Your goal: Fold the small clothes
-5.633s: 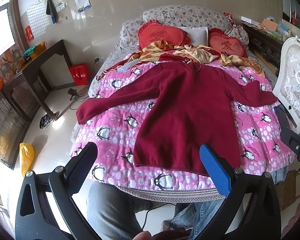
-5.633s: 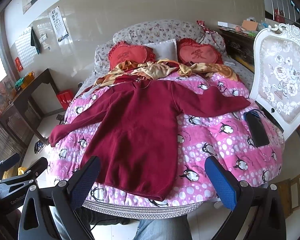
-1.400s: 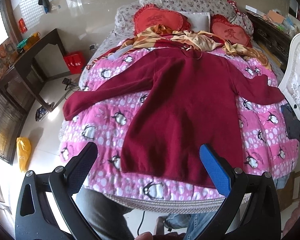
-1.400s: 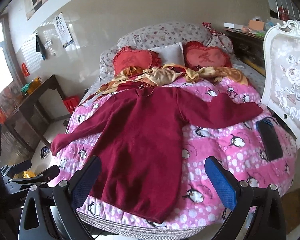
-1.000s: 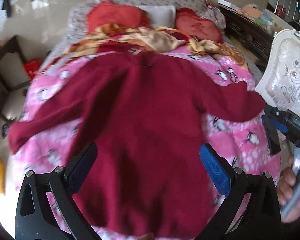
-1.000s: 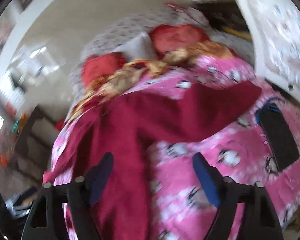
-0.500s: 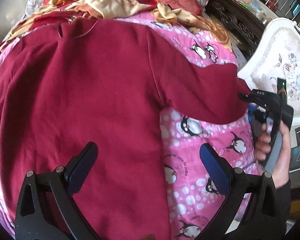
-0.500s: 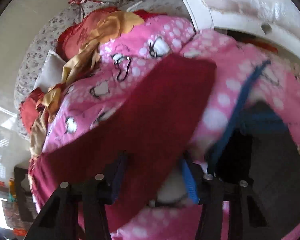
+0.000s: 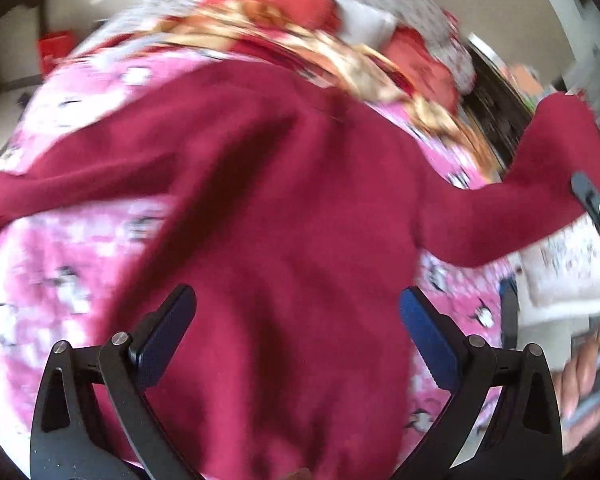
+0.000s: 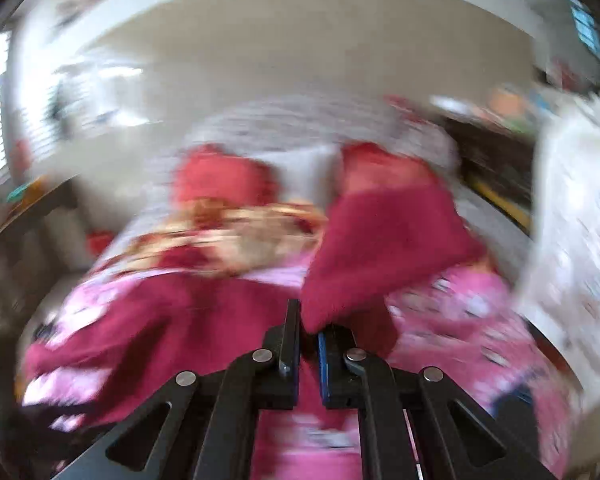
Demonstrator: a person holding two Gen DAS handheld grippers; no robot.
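A dark red long-sleeved sweater [image 9: 284, 208] lies spread on the pink penguin quilt [image 9: 60, 264]. My left gripper [image 9: 296, 332] is open and empty, hovering over the sweater's lower body. My right gripper [image 10: 309, 332] is shut on the cuff of the sweater's right sleeve [image 10: 384, 248] and holds it lifted off the bed. In the left wrist view that sleeve [image 9: 540, 200] rises to the right, with the right gripper's black finger [image 9: 596, 208] at its end. Both views are motion-blurred.
Red heart cushions [image 10: 220, 180] and a tan and orange garment [image 9: 340, 60] lie at the head of the bed. A white ornate chair [image 10: 580, 240] stands close on the right. A dark side table [image 10: 28, 216] is at the left.
My right gripper closed on the right sleeve cuff and lifted it up off the quilt. My left gripper moved back toward the sweater's lower body, still open.
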